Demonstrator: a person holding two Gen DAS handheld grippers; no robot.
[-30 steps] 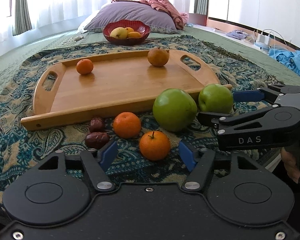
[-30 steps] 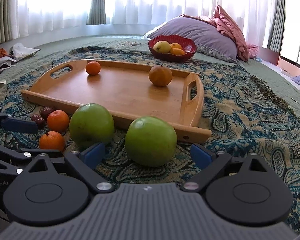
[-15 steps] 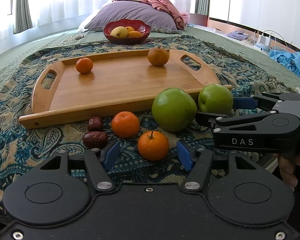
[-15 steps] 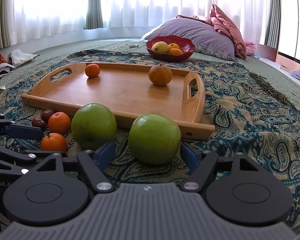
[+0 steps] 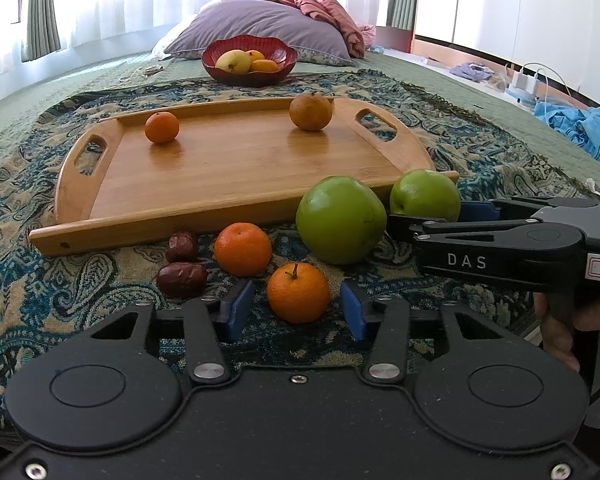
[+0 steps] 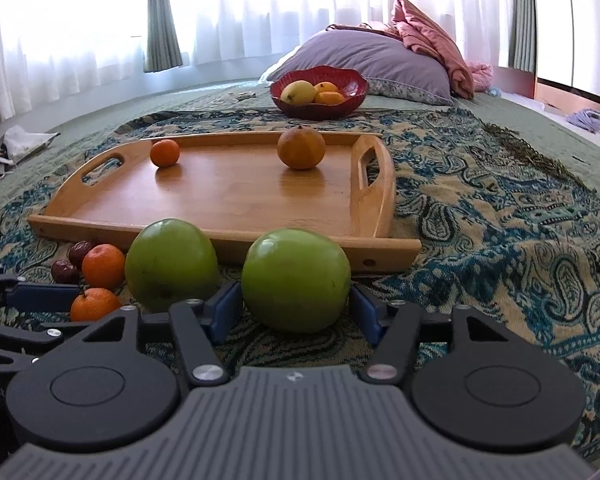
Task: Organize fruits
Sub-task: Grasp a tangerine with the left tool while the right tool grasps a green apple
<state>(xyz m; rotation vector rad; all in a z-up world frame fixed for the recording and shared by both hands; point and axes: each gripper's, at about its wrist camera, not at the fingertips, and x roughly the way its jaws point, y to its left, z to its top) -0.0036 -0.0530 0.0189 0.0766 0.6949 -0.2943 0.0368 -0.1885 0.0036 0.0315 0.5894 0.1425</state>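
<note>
A wooden tray [image 5: 228, 184] lies on the patterned blanket with a small orange [image 5: 162, 127] and a brownish round fruit [image 5: 311, 111] on it. In front of the tray lie two green apples [image 5: 340, 219] [image 5: 425, 195], two oranges [image 5: 243, 249] [image 5: 298, 292] and two dates [image 5: 182, 279]. My left gripper [image 5: 296, 310] is open around the near orange, pads apart from it. My right gripper [image 6: 296, 312] has closed to the sides of a green apple [image 6: 296, 280], which rests on the blanket.
A red bowl [image 5: 249, 60] with yellow and orange fruit stands beyond the tray, before a purple pillow [image 5: 268, 24]. The right gripper's body [image 5: 500, 244] shows at the right of the left wrist view. Blue clothes [image 5: 584, 128] lie far right.
Both grippers moved forward and narrowed. The right jaws closed in on the green apple; the left jaws came in around the near orange.
</note>
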